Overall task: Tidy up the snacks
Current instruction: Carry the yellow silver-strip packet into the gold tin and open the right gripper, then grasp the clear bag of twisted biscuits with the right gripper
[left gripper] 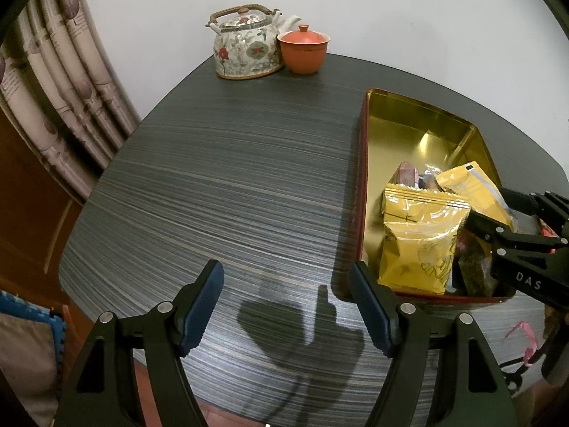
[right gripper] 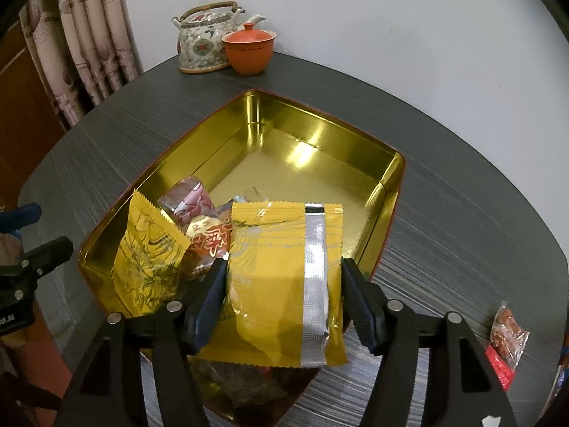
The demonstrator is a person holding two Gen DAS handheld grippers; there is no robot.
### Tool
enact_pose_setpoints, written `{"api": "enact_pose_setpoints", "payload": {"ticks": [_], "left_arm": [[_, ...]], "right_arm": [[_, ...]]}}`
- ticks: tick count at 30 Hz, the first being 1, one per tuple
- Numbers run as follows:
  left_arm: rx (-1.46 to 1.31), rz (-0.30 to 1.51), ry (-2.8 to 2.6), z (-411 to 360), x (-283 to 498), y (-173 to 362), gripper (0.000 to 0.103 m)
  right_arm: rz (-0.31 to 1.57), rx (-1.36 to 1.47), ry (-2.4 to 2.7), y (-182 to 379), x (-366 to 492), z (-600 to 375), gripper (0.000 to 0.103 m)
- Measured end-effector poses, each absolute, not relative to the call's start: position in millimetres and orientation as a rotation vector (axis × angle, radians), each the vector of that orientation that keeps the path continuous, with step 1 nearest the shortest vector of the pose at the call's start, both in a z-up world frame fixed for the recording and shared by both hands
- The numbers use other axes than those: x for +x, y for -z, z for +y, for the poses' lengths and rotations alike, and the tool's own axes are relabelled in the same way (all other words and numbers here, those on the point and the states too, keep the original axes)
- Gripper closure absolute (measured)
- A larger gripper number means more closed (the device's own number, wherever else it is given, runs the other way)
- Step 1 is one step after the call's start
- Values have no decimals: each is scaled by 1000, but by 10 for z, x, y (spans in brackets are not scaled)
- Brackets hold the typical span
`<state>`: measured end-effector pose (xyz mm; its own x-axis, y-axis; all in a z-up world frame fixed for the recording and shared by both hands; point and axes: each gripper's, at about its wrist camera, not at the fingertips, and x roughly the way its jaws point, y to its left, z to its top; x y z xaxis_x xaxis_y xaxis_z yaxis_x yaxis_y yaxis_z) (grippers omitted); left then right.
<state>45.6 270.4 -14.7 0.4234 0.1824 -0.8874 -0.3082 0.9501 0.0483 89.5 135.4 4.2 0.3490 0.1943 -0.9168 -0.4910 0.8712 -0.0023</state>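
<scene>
Right wrist view: right gripper [right gripper: 284, 295] straddles a yellow packet [right gripper: 270, 277] over the tin [right gripper: 320, 142], pads barely off it; left gripper [left gripper: 286, 309] spread, empty.

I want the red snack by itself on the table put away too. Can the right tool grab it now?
Probably not yet. The right tool has a yellow packet between its fingers over the gold tin; the red snack lies unblocked.

We've got two matching tools: the left tool [left gripper: 286, 307] and right tool [right gripper: 284, 300] are matte black with triangular cutouts, round silver screws at the pivots and ribbed dark-blue pads [left gripper: 201, 307]. White "DAS" lettering shows on one.
</scene>
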Motion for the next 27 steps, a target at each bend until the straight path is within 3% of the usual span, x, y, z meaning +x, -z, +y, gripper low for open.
{"api": "enact_pose_setpoints", "payload": {"ticks": [4, 8, 18, 27], "left_arm": [[-127, 1095, -308, 2691, 454, 151, 29], [-125, 1096, -308, 2686, 456, 158, 29], [-126, 1100, -312, 2683, 454, 164, 29], [-117, 1103, -320, 2677, 460, 180, 29]], "right_arm": [[1123, -290, -454, -84, 875, 1323, 38], [1098, -266, -450, -173, 861, 1262, 29], [1030, -203, -377, -407, 900, 783, 27], [1080, -255, -209, -303, 1258, -322, 27]]}}
